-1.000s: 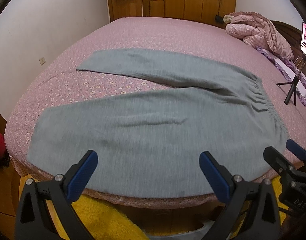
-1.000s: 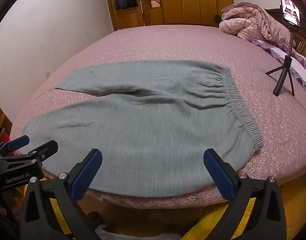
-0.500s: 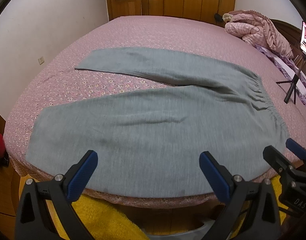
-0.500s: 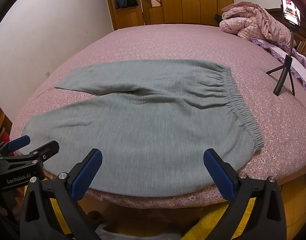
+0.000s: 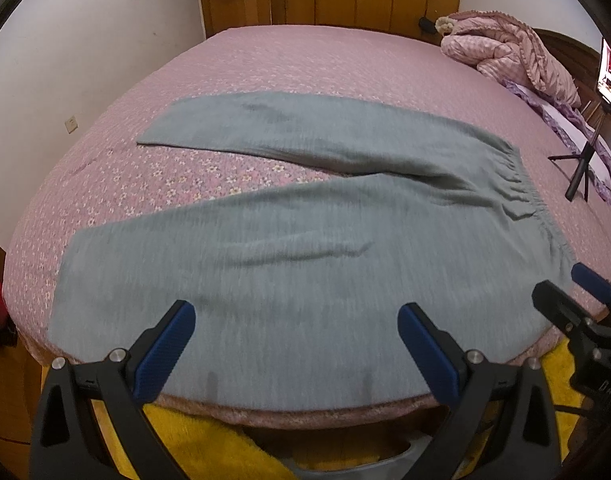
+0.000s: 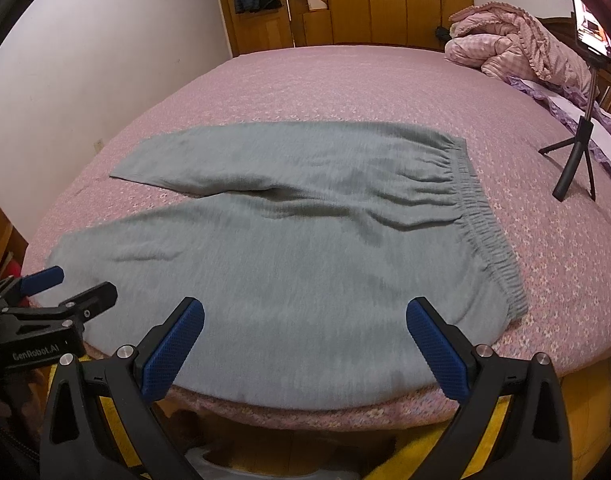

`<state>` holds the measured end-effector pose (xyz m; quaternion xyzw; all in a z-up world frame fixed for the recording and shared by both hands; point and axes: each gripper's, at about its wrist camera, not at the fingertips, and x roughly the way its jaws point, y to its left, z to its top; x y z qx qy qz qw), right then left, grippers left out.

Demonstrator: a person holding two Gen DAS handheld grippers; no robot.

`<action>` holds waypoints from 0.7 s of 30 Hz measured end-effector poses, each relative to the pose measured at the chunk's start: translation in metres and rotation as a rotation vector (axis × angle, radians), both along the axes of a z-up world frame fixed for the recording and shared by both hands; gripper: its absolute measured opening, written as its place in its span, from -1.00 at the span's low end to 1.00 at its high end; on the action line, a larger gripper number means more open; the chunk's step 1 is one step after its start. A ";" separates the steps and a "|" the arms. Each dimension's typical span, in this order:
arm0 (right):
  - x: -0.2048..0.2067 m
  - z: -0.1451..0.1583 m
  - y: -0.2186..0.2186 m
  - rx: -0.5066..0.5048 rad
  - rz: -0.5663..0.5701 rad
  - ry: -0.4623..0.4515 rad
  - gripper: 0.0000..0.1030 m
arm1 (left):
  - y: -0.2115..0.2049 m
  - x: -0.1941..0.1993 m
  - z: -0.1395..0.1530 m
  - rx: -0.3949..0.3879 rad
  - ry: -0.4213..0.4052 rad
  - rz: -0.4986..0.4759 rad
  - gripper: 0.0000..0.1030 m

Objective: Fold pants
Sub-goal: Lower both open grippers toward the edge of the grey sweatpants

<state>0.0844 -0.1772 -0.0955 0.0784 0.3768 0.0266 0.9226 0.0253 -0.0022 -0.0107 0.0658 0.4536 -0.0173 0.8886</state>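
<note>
Grey pants (image 5: 305, 248) (image 6: 289, 240) lie flat on the pink floral bed (image 5: 177, 176), legs spread apart toward the left, elastic waistband (image 6: 481, 224) at the right. My left gripper (image 5: 293, 320) hovers open above the near leg at the bed's front edge, nothing between its blue pads. My right gripper (image 6: 303, 316) is open too, over the near hip part of the pants. Each gripper shows in the other's view: the right one (image 5: 577, 292) at the right edge, the left one (image 6: 65, 284) at the left edge.
A phone on a small black tripod (image 6: 577, 160) stands on the bed to the right. A bunched pink quilt (image 5: 509, 52) lies at the back right. Wooden wardrobes (image 6: 345, 0) line the far wall. Yellow fabric (image 5: 193, 432) shows below the bed edge.
Both grippers have edged slightly forward over the pants; the pants lie as before and both grippers stay open.
</note>
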 end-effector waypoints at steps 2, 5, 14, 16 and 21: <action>0.006 0.002 -0.003 -0.001 0.004 -0.001 1.00 | 0.002 0.008 0.000 0.000 0.017 -0.006 0.99; 0.018 0.003 -0.010 0.007 0.012 0.023 1.00 | 0.004 0.024 -0.001 -0.003 0.042 -0.014 0.99; 0.066 0.005 -0.033 0.014 0.023 0.095 1.00 | 0.008 0.093 0.004 0.003 0.061 -0.037 0.99; 0.080 0.007 -0.040 0.017 0.033 0.109 1.00 | 0.006 0.110 0.007 0.013 0.060 -0.054 0.99; 0.114 0.015 -0.057 -0.035 0.036 0.115 1.00 | -0.002 0.153 0.010 0.048 0.063 -0.100 0.99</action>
